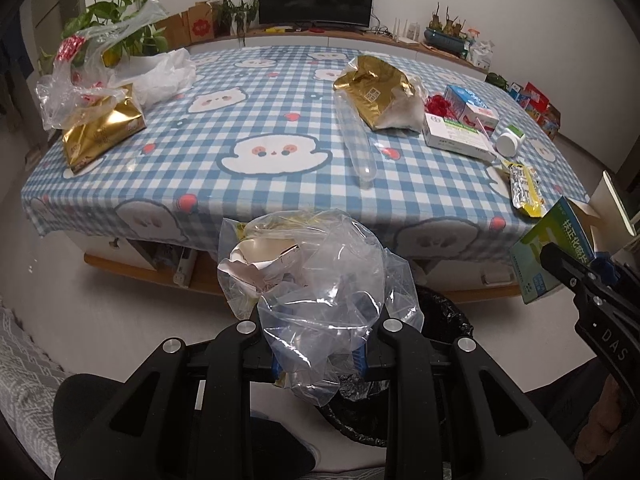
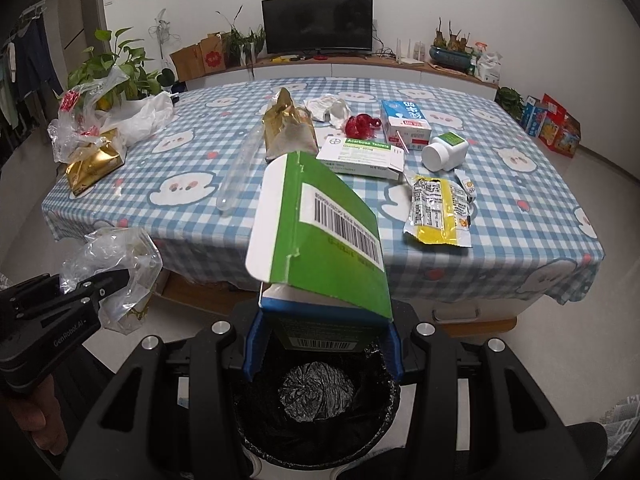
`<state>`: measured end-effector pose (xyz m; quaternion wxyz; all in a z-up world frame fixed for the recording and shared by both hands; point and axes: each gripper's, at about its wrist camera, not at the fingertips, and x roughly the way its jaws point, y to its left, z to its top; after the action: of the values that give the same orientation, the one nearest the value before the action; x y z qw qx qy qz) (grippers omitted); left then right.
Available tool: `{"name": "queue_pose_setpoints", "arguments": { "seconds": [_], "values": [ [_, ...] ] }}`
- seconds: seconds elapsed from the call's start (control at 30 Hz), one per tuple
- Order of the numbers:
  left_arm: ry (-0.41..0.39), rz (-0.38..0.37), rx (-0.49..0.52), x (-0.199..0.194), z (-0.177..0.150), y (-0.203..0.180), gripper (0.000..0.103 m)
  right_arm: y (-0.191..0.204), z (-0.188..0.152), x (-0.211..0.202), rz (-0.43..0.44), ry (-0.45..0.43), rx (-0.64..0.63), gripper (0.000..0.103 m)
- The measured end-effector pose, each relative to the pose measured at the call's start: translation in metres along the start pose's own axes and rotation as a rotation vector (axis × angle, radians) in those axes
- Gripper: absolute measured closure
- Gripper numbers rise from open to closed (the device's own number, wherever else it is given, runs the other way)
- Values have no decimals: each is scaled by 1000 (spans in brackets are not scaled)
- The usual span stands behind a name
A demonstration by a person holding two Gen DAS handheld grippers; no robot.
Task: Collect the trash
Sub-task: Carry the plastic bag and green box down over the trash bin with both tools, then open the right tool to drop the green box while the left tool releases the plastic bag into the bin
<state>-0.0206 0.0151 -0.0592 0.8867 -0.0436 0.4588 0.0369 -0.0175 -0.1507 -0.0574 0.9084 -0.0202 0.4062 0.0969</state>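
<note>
Two loads: my right hand-held gripper [image 2: 322, 344] clamps the stiff, light green carton [image 2: 320, 236] over the bin [image 2: 316, 440]; the left hand-held gripper [image 1: 320, 354] pinches a crumpled, slippery plastic bag [image 1: 320, 280].

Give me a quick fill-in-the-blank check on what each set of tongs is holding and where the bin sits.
1. The left tongs are shut on a crumpled clear ____.
2. The right tongs grip a green and white ____ with a barcode.
3. Right under the right tongs sits a bin lined with a ____ bag.
4. The white pill bottle lies on the ____ tablecloth.

Missing words: plastic bag; box; black; checked
</note>
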Motion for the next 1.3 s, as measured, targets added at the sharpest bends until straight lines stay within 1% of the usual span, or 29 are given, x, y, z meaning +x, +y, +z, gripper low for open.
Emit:
{"name": "queue_pose_setpoints", "arguments": {
  "seconds": [0.2, 0.53, 0.63, 0.77, 0.9, 1.17, 1.3],
  "values": [
    [35, -25, 8, 28, -23, -6, 79, -3, -15, 20, -6, 38, 4, 59],
    [65, -26, 3, 71, -47, -15, 79, -6, -37, 65, 1, 114, 21, 59],
    [76, -19, 12, 83, -52, -18, 79, -4, -45, 83, 5, 149, 23, 59],
    [73, -12, 29, 97, -57, -21, 79, -1, -54, 104, 9, 185, 20, 59],
    [83, 6, 15, 110, -62, -19, 79, 1, -63, 121, 12, 198, 15, 59],
    [128, 18, 5, 131, -67, -15, 79, 4, -78, 150, 21, 258, 19, 59],
    [141, 13, 0, 135, -66, -13, 79, 7, -81, 157, 20, 265, 13, 58]
  ]
}}
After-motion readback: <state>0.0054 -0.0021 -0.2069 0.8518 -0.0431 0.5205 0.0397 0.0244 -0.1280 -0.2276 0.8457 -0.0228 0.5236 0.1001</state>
